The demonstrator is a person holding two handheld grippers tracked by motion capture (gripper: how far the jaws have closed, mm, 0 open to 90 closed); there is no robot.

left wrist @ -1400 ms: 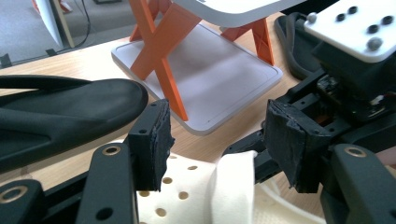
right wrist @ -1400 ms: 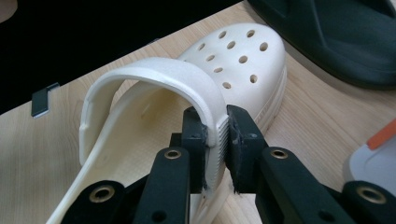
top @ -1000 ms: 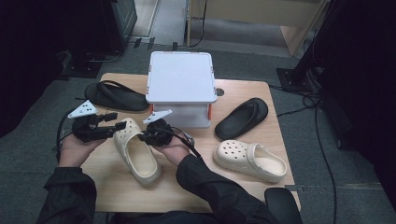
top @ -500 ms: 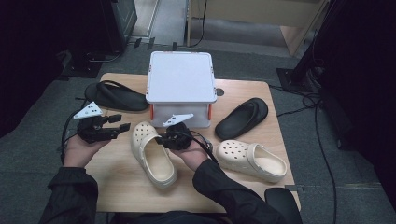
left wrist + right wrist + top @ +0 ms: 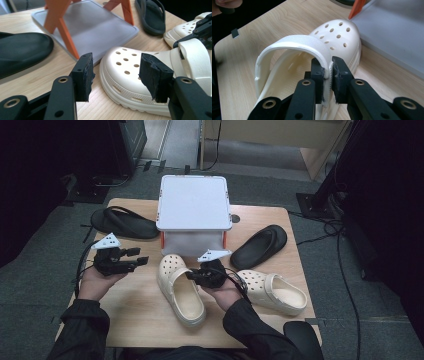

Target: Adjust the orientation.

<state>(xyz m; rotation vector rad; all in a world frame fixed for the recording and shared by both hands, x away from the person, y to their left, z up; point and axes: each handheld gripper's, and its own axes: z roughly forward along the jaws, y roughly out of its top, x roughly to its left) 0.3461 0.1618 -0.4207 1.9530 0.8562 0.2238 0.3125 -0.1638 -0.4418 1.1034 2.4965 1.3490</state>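
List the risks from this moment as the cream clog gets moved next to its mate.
1. The right gripper pinches only the thin heel strap of the cream perforated foam clog; the strap could flex or slip out.
2. Dragged sideways, its toe might knock the white lidded plastic box with orange legs.
3. The left gripper stands open, apart from the clog, so nothing steadies it.

Bright table, dark surroundings

Even overhead light falls on the wooden table [image 5: 135, 315] in the high view, while the floor toward nine and three o'clock sinks into near black. Shadows are soft and short. The high view is slightly grainy. In both gripper views the near black jaws look soft, and things farther off blur.
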